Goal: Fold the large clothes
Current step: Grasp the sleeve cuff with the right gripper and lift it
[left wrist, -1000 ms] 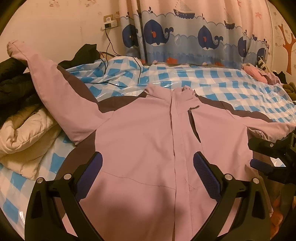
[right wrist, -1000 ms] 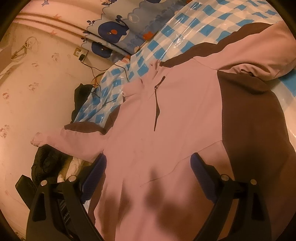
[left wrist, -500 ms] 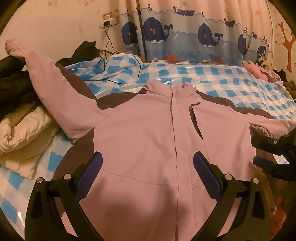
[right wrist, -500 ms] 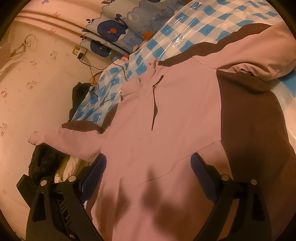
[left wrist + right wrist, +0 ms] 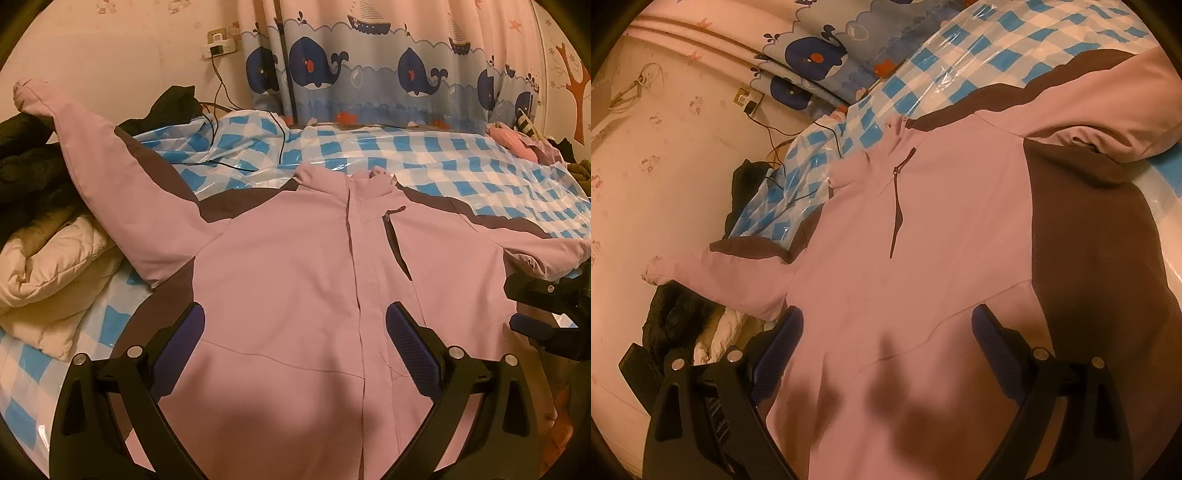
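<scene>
A large pink jacket [image 5: 295,280] with dark brown side panels lies front up and spread on the blue-checked bed. Its left sleeve [image 5: 99,158] slants up over a clothes pile, and the other sleeve [image 5: 546,254] lies out to the right. My left gripper [image 5: 295,339] hovers open above the lower front of the jacket, nothing between its blue pads [image 5: 413,350]. The right gripper [image 5: 888,350] also stands open over the pink jacket [image 5: 923,229], beside the brown panel [image 5: 1089,258]. In the left wrist view the right gripper [image 5: 535,306] shows at the right edge.
A cream quilted garment [image 5: 48,280] and black clothes [image 5: 22,166] are heaped at the bed's left. A black cable [image 5: 221,110] hangs from a wall socket onto the plastic-covered bed [image 5: 424,158]. Whale-print curtains [image 5: 369,74] hang behind. More clothes [image 5: 517,144] sit at the far right.
The left wrist view has shifted slightly, so the jacket sits a little lower and the curtain shows more. The right wrist view is nearly unchanged. Both grippers stay open.
</scene>
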`<state>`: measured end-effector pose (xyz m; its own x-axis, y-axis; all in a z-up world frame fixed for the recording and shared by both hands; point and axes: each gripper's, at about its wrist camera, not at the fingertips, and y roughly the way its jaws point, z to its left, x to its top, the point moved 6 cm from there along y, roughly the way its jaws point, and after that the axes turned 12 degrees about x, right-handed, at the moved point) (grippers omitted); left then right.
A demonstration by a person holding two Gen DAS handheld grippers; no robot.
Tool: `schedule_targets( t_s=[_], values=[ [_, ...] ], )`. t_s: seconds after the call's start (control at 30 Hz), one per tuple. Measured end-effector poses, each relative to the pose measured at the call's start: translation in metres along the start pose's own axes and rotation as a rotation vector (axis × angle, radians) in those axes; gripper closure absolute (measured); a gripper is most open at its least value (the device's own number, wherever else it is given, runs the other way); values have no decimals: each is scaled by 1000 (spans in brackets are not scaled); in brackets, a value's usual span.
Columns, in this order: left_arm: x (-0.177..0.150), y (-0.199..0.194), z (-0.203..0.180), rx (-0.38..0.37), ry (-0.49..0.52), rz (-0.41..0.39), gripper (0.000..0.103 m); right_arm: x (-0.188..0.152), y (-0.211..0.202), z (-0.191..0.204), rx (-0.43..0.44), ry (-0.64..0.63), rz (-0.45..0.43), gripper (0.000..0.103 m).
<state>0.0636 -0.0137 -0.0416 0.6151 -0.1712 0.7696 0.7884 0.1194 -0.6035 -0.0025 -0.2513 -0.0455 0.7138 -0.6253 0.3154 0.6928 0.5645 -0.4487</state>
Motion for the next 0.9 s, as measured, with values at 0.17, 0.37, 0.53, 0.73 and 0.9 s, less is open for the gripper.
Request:
schedule_targets(
  t_s=[0.17, 0.37, 0.53, 0.73, 0.9],
  values=[
    [3, -2, 2, 20, 20, -22, 8, 1, 0, -1, 7, 11, -7, 13],
    [6, -5, 0, 16, 23, -32, 8, 7, -8, 1, 29, 6, -37, 13],
    [7, -9, 0, 9, 14, -39, 8, 22, -29, -4, 42, 19, -107, 12],
    [5, -8, 0, -8, 5, -10, 8, 53, -91, -33, 78, 114, -228, 8],
    [2, -7, 6, -48, -39, 33, 8, 76, -183, -104, 51, 322, -391, 7]
  ],
)
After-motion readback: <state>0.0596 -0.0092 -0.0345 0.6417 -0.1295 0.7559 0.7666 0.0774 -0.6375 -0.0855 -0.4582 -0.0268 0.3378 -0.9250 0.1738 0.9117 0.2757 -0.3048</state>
